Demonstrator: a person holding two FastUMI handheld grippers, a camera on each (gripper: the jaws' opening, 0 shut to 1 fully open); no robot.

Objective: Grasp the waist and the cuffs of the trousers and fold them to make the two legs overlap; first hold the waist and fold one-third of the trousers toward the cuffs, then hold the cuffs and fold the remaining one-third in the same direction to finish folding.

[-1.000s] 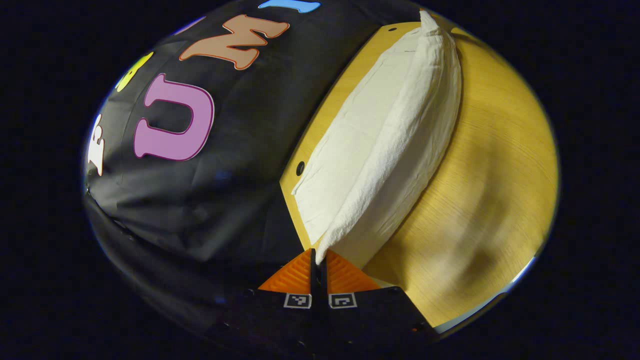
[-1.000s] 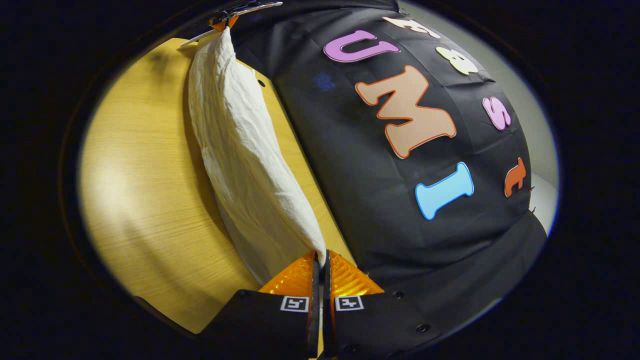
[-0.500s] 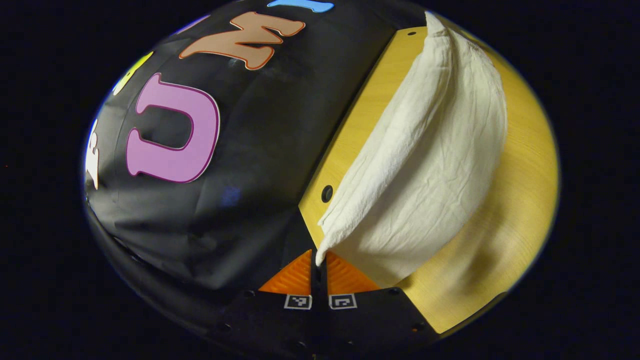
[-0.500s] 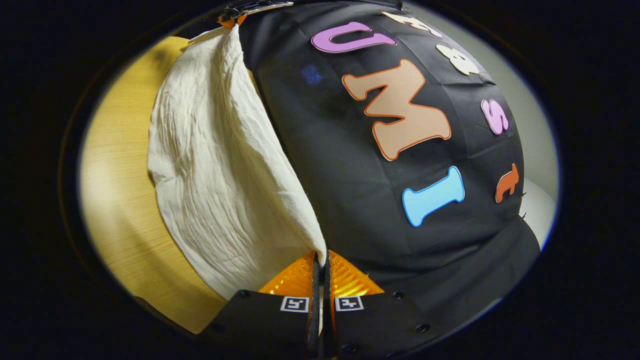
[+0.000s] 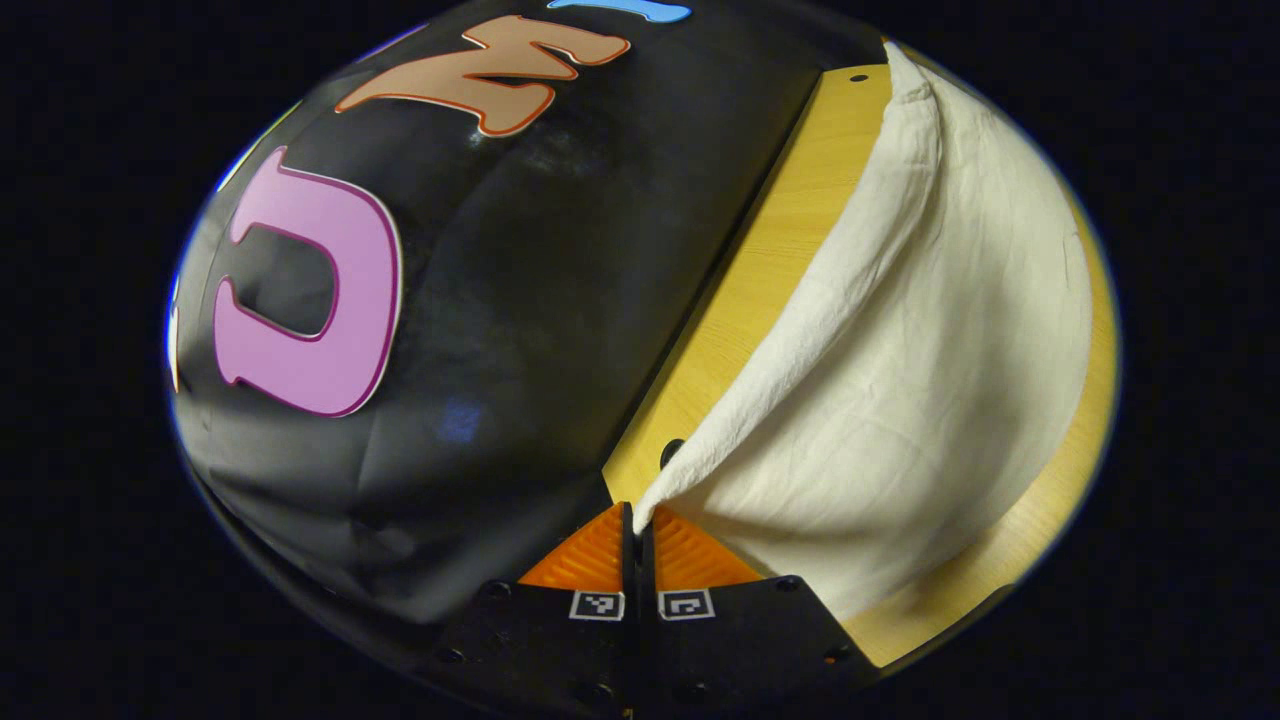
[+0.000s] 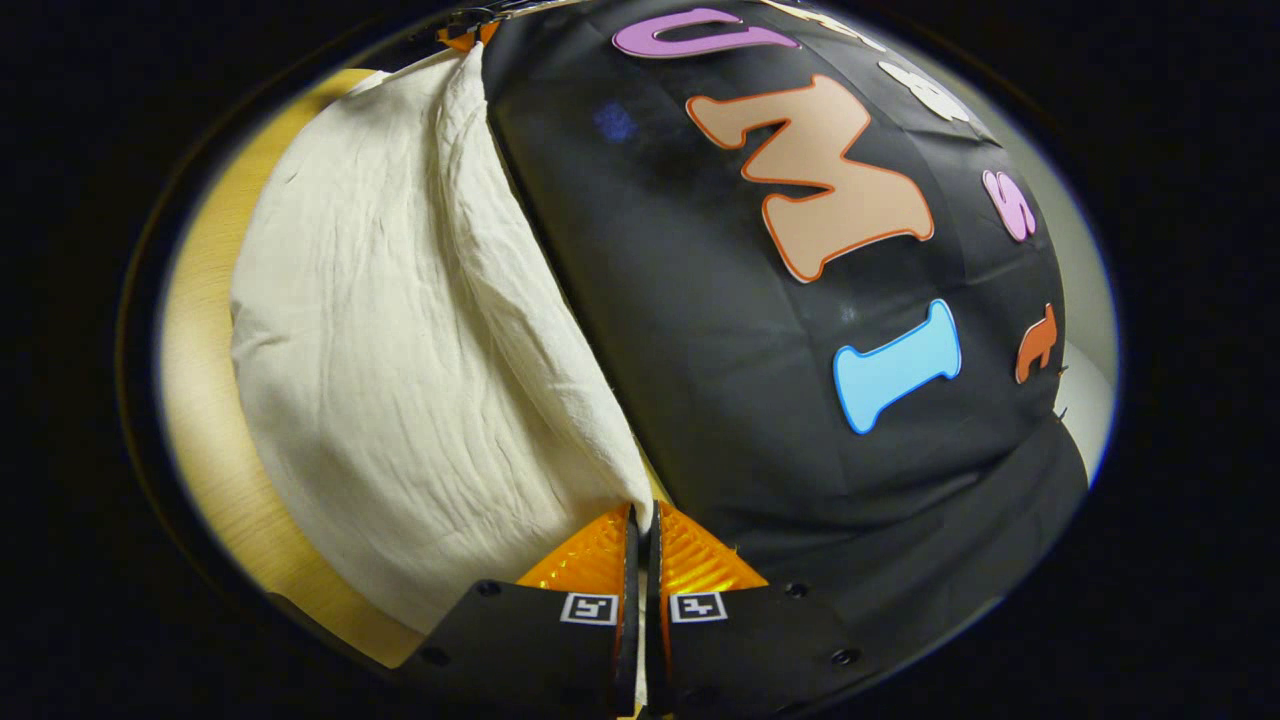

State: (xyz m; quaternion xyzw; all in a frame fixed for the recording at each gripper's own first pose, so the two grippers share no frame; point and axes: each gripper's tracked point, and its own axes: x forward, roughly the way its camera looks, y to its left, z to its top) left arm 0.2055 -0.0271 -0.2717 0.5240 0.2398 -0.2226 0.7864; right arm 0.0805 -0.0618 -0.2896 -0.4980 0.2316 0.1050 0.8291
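Two grippers were at work on the trousers, and both were pinching the pale cloth. My left gripper had its fingers pressed together on one corner of the fabric, and from that pinch the edge of the trousers ran up and away in a taut line toward the far end of the worktop. The rest of the cloth billowed out to the right of that edge and sagged over the yellow wood, with a strip of bare worktop between the edge and the black booth wall. A small dark hole in the worktop sat just beside the gripped corner. My right gripper was likewise clamped on a corner of the trousers, the cloth spreading to its left over the worktop, and the other gripper could be glimpsed at the far tip of the stretched edge.
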